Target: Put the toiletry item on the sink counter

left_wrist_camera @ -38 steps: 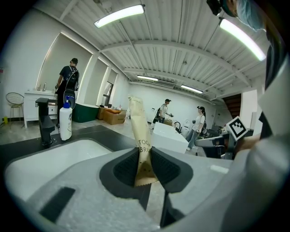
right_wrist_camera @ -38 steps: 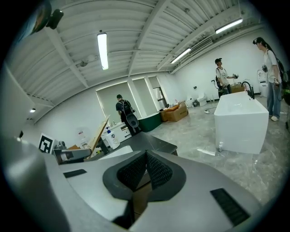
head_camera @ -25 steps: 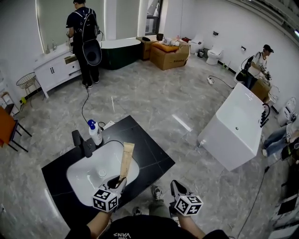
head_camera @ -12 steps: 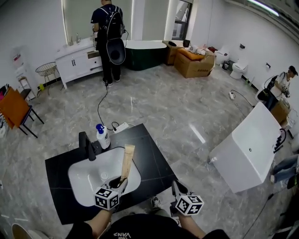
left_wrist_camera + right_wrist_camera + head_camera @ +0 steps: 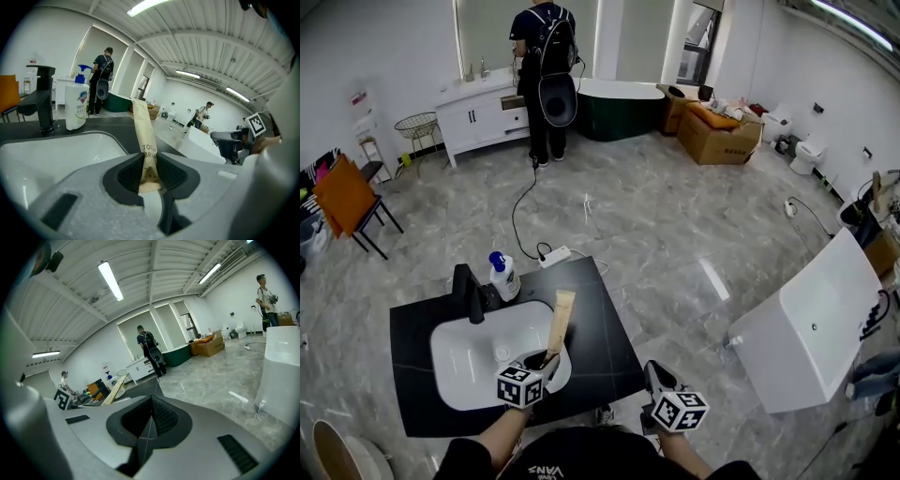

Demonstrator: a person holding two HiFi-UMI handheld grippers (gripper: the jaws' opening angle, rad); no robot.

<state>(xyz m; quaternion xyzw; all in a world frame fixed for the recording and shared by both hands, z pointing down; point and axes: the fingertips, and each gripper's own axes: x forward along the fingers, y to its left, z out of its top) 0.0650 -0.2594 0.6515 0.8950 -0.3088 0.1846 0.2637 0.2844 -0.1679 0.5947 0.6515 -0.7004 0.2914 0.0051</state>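
A big grey-tiled showroom surrounds a low black sink counter (image 5: pixel 605 323) with a white basin (image 5: pixel 464 361) sunk into it.

In the head view, a black faucet (image 5: pixel 470 292) and a soap pump bottle (image 5: pixel 503 277) stand at the basin's far rim. The left gripper (image 5: pixel 546 359) hangs over the basin's near right rim. It holds a toothbrush packet (image 5: pixel 560 317), whose far end reaches out over the bare black top to the right of the basin. The right gripper (image 5: pixel 652 374) sits well apart, near and to the right, past the counter's edge. Over the last second this view has swung: the person at the white vanity (image 5: pixel 546 66) has slid from the far left to the top centre, and the white bathtub (image 5: pixel 806 328) has dropped lower on the right. The packet has kept its slant and its place against the basin rim, so it is probably being carried in, not yet set down.

In the left gripper view, the jaws are nearly together and pinch the packet's lower end between the ribbed pads. The packet rises upright above the dark counter, clear of it as far as can be seen. The faucet and bottle are off to the left.

In the right gripper view, the jaws meet with nothing between them, so this tool is idle. What is left is likely lowering the packet flat onto the black top and letting go.
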